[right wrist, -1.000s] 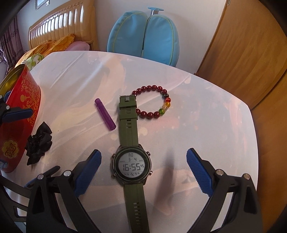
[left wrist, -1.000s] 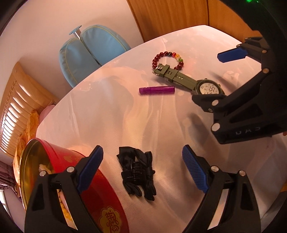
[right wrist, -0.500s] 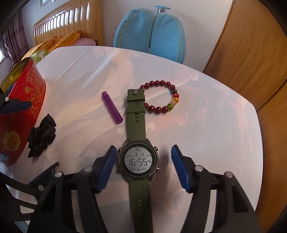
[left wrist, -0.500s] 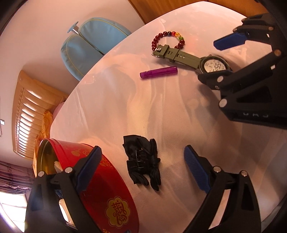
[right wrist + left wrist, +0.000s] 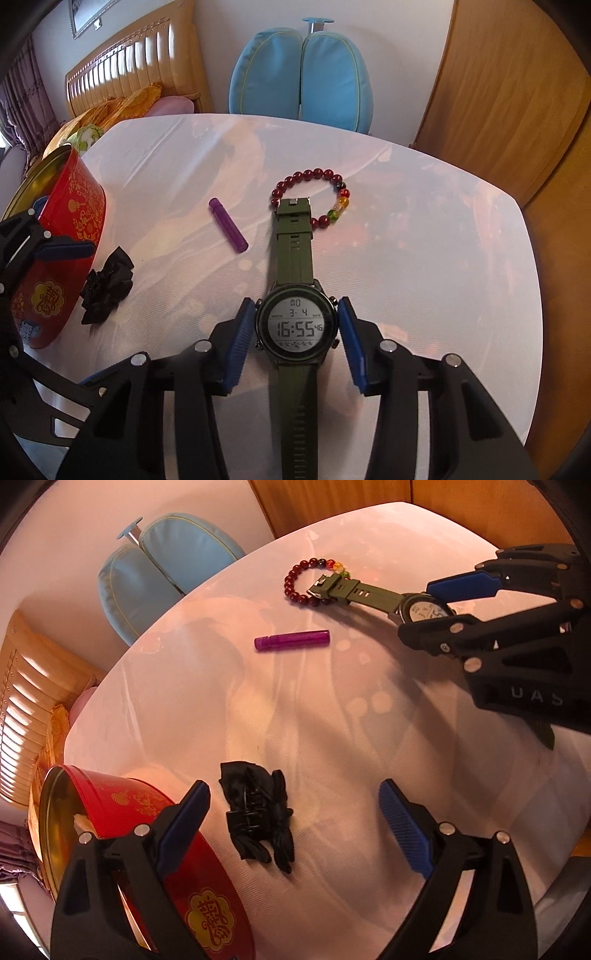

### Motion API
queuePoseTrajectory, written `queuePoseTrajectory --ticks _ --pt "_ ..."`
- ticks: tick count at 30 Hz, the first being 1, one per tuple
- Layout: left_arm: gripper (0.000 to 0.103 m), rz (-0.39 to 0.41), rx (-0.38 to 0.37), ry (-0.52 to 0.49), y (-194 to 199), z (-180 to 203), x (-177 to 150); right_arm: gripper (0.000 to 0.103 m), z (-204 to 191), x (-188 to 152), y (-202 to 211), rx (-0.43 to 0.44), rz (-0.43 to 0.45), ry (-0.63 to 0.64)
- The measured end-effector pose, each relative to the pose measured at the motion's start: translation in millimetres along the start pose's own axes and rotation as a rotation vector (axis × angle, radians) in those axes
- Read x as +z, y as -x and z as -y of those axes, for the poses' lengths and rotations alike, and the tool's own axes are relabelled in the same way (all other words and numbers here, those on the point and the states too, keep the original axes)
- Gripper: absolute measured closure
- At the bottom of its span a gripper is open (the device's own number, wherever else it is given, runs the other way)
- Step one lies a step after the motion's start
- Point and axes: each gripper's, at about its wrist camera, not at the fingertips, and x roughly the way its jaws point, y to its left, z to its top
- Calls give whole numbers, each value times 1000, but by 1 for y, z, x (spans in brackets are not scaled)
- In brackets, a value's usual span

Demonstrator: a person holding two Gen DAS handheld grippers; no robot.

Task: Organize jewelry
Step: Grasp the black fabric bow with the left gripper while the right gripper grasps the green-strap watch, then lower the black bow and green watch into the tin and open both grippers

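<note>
A green digital watch (image 5: pixel 293 254) lies flat on the white table (image 5: pixel 424 258), its buckle end over a red bead bracelet (image 5: pixel 317 173). My right gripper (image 5: pixel 297 328) is closing on the watch, and its blue pads touch both sides of the round case. From the left wrist view the right gripper (image 5: pixel 421 609) grips the watch (image 5: pixel 369 596) at the upper right. My left gripper (image 5: pixel 293 794) stands open above a black hair claw with a bow (image 5: pixel 258 812), with nothing between its fingers. Between them lies a purple tube (image 5: pixel 291 640).
An open red tin (image 5: pixel 122 801) with gold print stands at the table's left, close to the left gripper's finger. A blue padded chair back (image 5: pixel 301 77) is behind the table, a wooden door (image 5: pixel 498 92) at the right, and a bed headboard (image 5: pixel 129 70) at the far left.
The right gripper's jaws have narrowed from wide open to touching the watch case. The left gripper's view has shifted slightly; its jaws stay open.
</note>
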Motion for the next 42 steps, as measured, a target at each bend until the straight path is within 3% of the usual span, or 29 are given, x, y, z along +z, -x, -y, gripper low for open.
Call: queuePoseTrajectory --ticks 7,12,19,25,30,32,34,35,40,42 --pt "15 31 -76 -22 7 13 9 56 12 -7 36 -26 48 -52" --pt "15 38 -99 27 10 16 11 56 20 -12 57 -44 72 -70" --pt "15 -30 -57 179 2 3 5 56 20 -21 63 -44 76 -69" --pt "15 -105 111 244 -6 4 1 56 16 -20 66 -35 80 -44" --pt "15 -113 94 291 -6 0 1 56 14 -19 66 -24 86 -17" --pt "31 -102 101 323 -4 -4 0 56 13 -20 67 -19 87 -11" --pt "60 -95 85 369 -5 -11 -1 56 13 -20 67 -14 90 -5" --pt "65 -99 96 382 -5 -14 -1 56 14 -19 68 -11 91 -3" --pt "70 -57 6 444 3 -26 -2 56 15 -19 75 -6 109 2" --pt "70 -23 11 445 11 -26 0 56 16 -18 79 -4 120 2"
